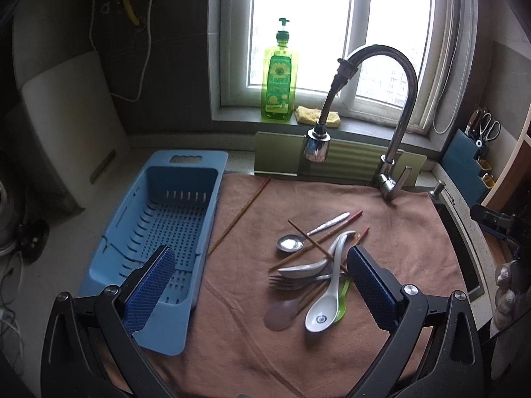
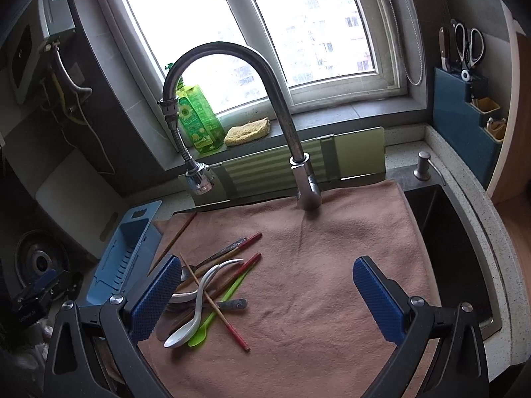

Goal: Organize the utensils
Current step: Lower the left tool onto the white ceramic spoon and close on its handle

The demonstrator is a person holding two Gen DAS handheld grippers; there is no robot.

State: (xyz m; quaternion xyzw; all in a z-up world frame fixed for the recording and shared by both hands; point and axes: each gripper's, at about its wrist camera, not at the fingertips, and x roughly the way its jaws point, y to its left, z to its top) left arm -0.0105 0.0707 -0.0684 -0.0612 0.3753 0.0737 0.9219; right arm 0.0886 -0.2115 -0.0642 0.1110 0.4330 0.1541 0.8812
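Observation:
A pile of utensils lies on a brown towel (image 1: 381, 225): a white ceramic spoon (image 1: 323, 308), a metal spoon (image 1: 292, 242), a fork (image 1: 288, 282), a green spoon (image 1: 341, 301), a brown spoon (image 1: 282, 313) and several red-tipped chopsticks (image 1: 318, 243). One chopstick (image 1: 239, 215) lies apart beside the blue drain basket (image 1: 159, 232). My left gripper (image 1: 262, 285) is open and empty above the pile's near side. My right gripper (image 2: 265, 298) is open and empty, with the pile (image 2: 205, 298) at its left finger. The basket (image 2: 122, 255) shows at the left in the right wrist view.
A curved faucet (image 1: 398, 106) with a hose sprayer stands behind the towel. A green soap bottle (image 1: 278, 79) and yellow sponge (image 1: 315, 114) sit on the sill. The open sink (image 2: 448, 248) lies right of the towel. A blue knife holder (image 2: 464, 116) stands at far right.

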